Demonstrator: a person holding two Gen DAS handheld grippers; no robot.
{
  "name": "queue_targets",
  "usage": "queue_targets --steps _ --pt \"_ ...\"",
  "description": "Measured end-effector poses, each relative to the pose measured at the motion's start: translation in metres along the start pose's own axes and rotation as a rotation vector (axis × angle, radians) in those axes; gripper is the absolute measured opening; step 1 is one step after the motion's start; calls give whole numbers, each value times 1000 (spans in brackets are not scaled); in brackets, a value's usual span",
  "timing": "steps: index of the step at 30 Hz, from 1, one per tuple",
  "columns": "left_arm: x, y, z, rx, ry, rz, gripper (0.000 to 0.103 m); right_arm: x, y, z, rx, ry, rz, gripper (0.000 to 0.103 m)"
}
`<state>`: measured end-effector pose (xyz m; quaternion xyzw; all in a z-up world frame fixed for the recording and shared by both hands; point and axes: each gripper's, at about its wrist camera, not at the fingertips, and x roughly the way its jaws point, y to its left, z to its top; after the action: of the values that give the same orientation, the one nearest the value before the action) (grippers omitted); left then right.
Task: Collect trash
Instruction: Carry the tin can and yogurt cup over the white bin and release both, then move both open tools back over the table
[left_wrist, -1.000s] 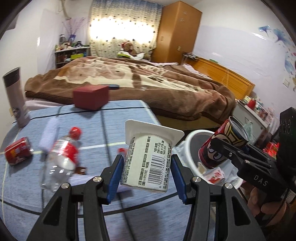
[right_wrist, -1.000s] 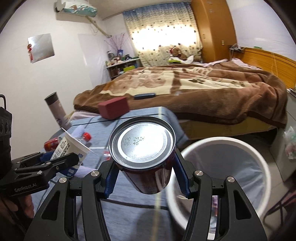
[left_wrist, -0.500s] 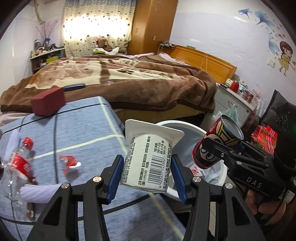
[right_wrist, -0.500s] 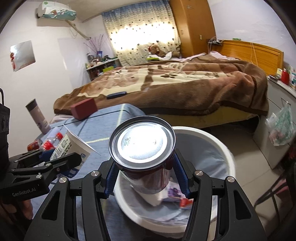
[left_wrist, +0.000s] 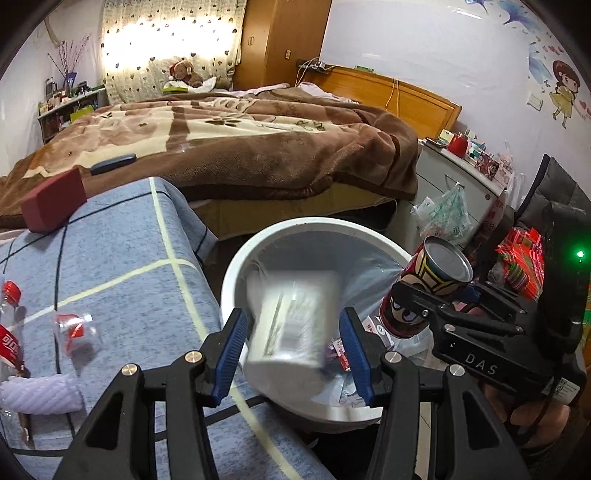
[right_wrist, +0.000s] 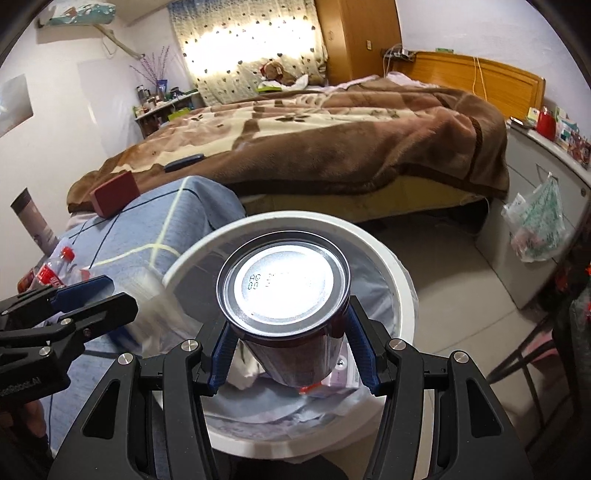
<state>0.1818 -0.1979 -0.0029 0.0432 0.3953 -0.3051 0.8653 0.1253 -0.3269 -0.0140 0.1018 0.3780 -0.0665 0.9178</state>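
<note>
The yogurt cup (left_wrist: 291, 325), blurred, drops free between your left tongs (left_wrist: 293, 345), whose jaws stand apart, just above the white bin (left_wrist: 236, 258). Over the same bin your right tongs (right_wrist: 290, 354) clamp a red can (right_wrist: 284, 295), base toward the lens. The dumping step looks half done: next, spread the right jaws so the can falls inside the rim. A plastic bottle (left_wrist: 11, 332) waits on the blue worktop (left_wrist: 122, 258) beside the bin.
</note>
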Motion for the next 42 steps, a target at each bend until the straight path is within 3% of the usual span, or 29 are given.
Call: queue_targets --steps 7,13,24,42 --pt "3 -1 -1 -4 11 5 63 5 -7 -3 19 28 -7 58" --pt "-3 0 0 -6 -3 12 63 -7 -3 1 4 -30 -8 59" --pt "-21 8 -2 -23 -28 26 64 -14 5 4 -3 -61 -10 59" --pt "-59 46 -20 -83 -87 88 64 -25 42 2 -49 -101 59 59"
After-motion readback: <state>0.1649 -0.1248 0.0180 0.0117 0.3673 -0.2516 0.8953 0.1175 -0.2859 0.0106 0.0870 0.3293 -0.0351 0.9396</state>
